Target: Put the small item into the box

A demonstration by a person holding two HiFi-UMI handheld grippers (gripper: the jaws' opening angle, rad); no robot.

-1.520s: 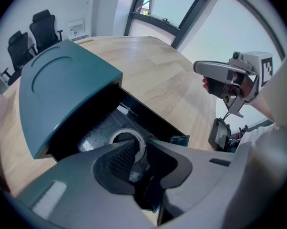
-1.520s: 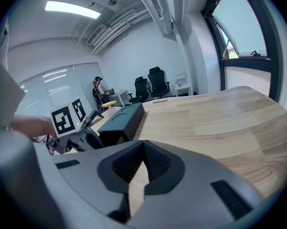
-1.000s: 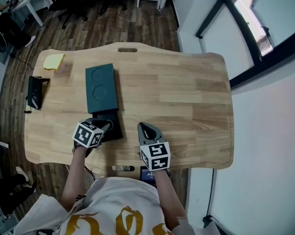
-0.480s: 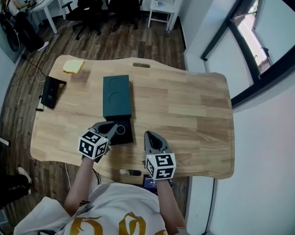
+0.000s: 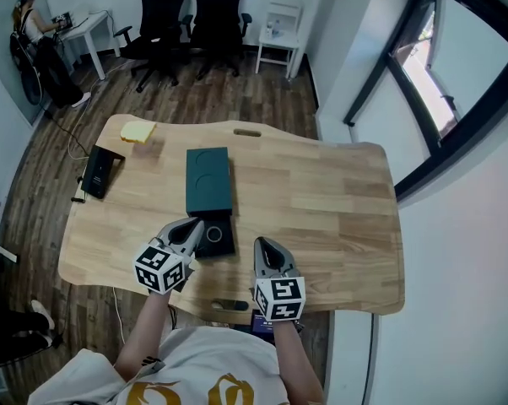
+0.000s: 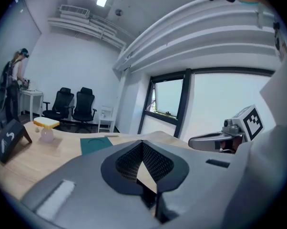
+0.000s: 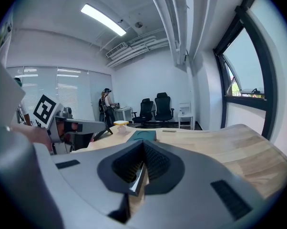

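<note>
Left gripper [image 5: 195, 225] and right gripper [image 5: 263, 245], the 2 clenched on nothing, by the table's [image 5: 338, 201] front edge. The ring-like small item [image 5: 213, 234] appears to lie in the open black box [image 5: 225, 248]; a teal lid [image 5: 208, 180] abuts behind. Risk: the left jaws, just beside the box, could nudge it. Yellow block [image 5: 137, 131] and black stand [image 5: 98, 172], far-left corner, obstruct nothing.

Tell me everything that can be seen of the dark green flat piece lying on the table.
The dark green piece is a flat rectangle, teal-green and matte, with two round outlines pressed into its top, one behind the other. It lies flat on the wooden table, with its long side running away from the person. Its near end sits next to the small black box; whether the two touch cannot be told. Nothing lies on it.
</note>
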